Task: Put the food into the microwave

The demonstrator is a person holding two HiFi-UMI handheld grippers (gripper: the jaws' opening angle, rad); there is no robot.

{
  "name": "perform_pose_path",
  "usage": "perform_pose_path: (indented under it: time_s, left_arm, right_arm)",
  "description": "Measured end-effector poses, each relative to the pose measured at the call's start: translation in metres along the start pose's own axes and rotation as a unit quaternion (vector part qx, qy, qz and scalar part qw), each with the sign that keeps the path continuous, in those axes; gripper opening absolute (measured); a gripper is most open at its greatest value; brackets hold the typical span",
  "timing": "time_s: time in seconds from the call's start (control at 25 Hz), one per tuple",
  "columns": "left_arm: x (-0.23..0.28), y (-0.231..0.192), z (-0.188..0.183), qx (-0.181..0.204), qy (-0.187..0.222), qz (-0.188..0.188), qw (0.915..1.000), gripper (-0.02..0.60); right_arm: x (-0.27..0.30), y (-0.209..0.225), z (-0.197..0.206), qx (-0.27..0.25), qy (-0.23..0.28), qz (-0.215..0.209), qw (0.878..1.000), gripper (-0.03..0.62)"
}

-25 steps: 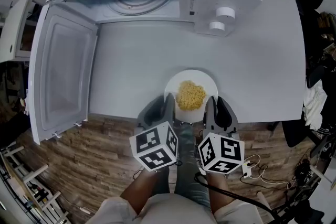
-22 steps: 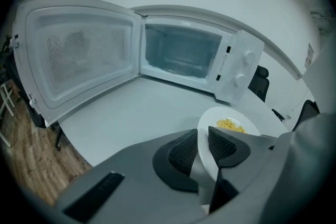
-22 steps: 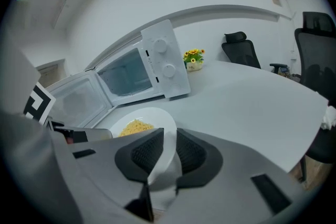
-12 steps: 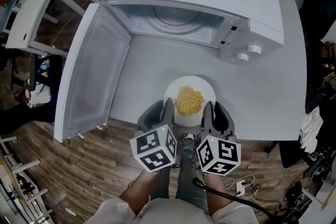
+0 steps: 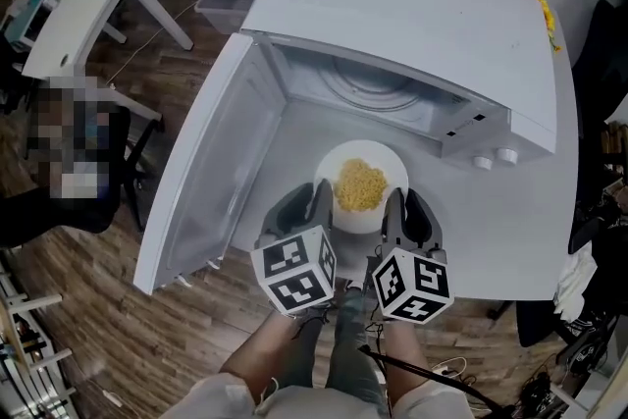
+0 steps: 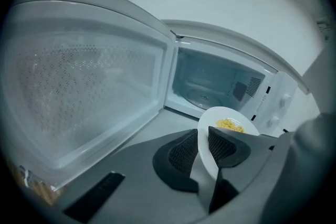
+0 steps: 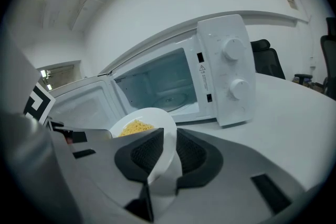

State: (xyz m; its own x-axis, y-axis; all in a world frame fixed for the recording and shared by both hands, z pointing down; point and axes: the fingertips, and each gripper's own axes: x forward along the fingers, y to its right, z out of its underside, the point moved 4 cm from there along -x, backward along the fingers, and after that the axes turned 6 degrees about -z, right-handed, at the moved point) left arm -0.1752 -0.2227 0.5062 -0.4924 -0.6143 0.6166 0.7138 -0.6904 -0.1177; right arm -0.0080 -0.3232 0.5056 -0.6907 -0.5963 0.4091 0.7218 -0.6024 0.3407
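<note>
White plate (image 5: 361,150) with the yellow food (image 5: 360,184) is sitting in the lower middle of the head view, just in front of the open microwave (image 5: 392,25). It seems to be hanging a little above the bench (image 5: 510,240), carried between the two grippers.

The left gripper (image 6: 205,141) is pinching the left rim of the plate. Its fingers (image 6: 184,153) are nearly closed, with only the thin rim between the pads. The right gripper (image 7: 164,152) is doing the same on the right rim, its fingers (image 7: 191,155) pressing on both faces of the rim.

For this step, I think both hands should be going forward together, at the same pace and the same height, so that the plate is staying level and the food is not sliding. The door (image 5: 211,182) is standing wide open at the left of the frame and the panel with the knobs (image 5: 496,159) is at the right, so the plate should enter at the centre of the opening, aiming at the glass turntable (image 5: 368,88). It is better to go low under the roof of the cavity and to rest the plate fully on the turntable first. Only then should both grips be loosening, at the same time, because one side released early could tip the plate.
</note>
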Motion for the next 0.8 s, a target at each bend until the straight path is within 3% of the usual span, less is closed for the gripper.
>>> perform_pose_path:
  time_s: [0.28,0.8]
  left_arm:
    - [0.034,-0.003,-0.045,-0.010,0.026,-0.003,0.9996,0.433]
    - [0.091,0.010,-0.106,-0.014,0.061,-0.001,0.9980,0.433]
  right_arm:
    - [0.049,-0.010,-0.029,0.013,0.023,-0.015,1.000,0.078]
    - [0.115,-0.013,-0.081,-0.010,0.055,-0.020,0.998,0.078]
